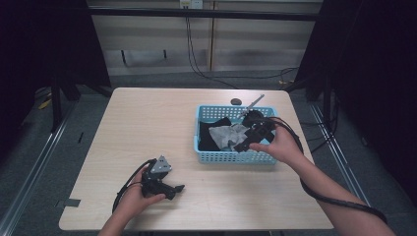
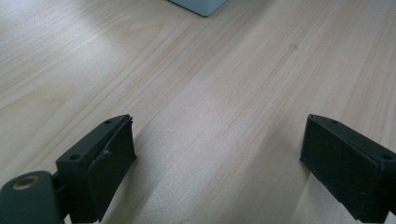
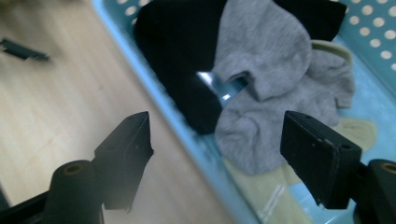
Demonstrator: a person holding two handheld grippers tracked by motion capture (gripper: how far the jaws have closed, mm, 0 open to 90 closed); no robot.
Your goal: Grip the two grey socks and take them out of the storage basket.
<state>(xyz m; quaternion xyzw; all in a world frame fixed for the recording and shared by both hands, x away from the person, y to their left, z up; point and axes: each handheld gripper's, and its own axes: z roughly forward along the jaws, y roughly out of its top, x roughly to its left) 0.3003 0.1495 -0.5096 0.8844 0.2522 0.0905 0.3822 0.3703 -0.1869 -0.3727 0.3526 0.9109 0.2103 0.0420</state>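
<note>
a: while the right gripper [image 1: 246, 142] hangs over the basket [image 1: 235, 156], what's the surface?

b: pale wood-grain table [image 1: 147, 128], matte, soft glare near the far edge. a small dark round spot [image 1: 236, 102] sits on it just behind the basket.

a: room?

b: dim. grey floor [image 1: 147, 78], black cables [image 1: 196, 64] running down from a wall outlet, pale wall panels [image 1: 162, 44] at the back, dark frames and curtains either side.

a: basket contents?

b: light blue perforated basket on the table's right half. grey sock [image 3: 275, 70] lies on a black cloth [image 3: 182, 51], with a yellowish cloth [image 3: 261, 191] under them. something shiny shows at the sock's fold, can't tell what.

a: right tongs?

b: jaws wide apart, nothing between the pads, poised above the basket's near rim and the grey sock, not touching either.

a: left gripper [image 1: 177, 189]?

b: low over the near left of the table, well apart from the basket, held in the left hand [image 1: 135, 196]. jaws spread wide over bare wood, empty. a basket corner [image 2: 198, 5] shows at the top of the left gripper view.
</note>
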